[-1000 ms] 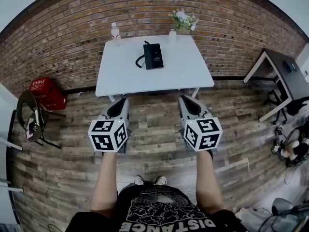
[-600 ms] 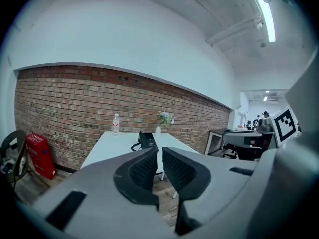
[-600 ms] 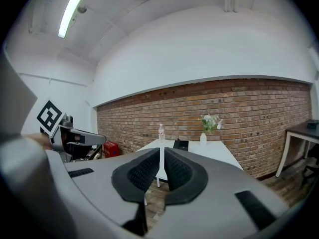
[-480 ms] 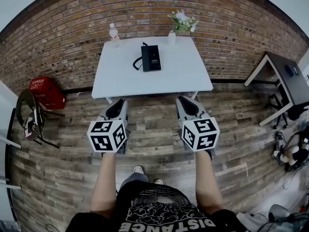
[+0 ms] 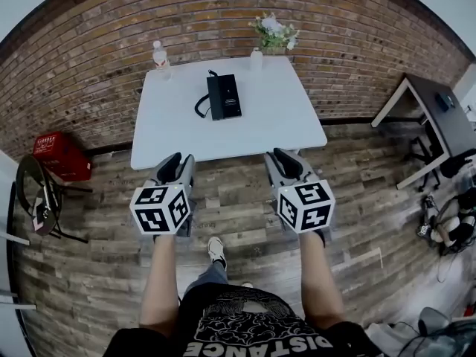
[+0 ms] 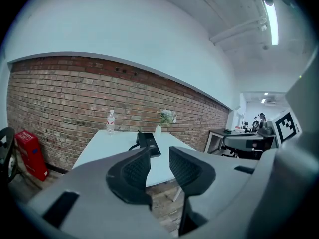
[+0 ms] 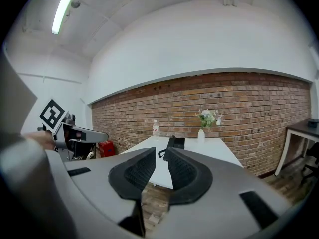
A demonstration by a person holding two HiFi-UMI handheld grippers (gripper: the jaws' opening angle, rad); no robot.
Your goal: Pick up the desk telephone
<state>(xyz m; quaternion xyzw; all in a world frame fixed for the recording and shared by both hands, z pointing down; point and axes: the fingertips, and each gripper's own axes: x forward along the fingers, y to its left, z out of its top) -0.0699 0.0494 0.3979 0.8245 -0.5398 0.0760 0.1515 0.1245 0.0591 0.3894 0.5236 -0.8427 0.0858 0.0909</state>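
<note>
A white table (image 5: 171, 125) stands against a red brick wall (image 5: 97, 50) on a floor of grey-brown wooden planks (image 5: 238, 207). Above the bricks the wall is plain white, and a long tube lamp (image 7: 62, 6) is lit on the ceiling. The desk telephone (image 5: 224, 96), black with a curled cord, lies flat near the middle of the table, toward the wall side. A water bottle (image 5: 159, 53) stands at the table's far left corner and a small white vase with flowers (image 5: 272, 32) at its far right. On the floor left of the table is a red crate (image 5: 61, 155); its white print is too small to read. Right of the table stands a dark desk (image 5: 435, 110). The left gripper (image 5: 175, 159) and the right gripper (image 5: 287, 155) hang over the floor just before the table's near edge. The jaws of both are opening with nothing between them, the right pair less far apart. The person's black shirt (image 5: 256, 333) carries the word "DISTANCE".
</note>
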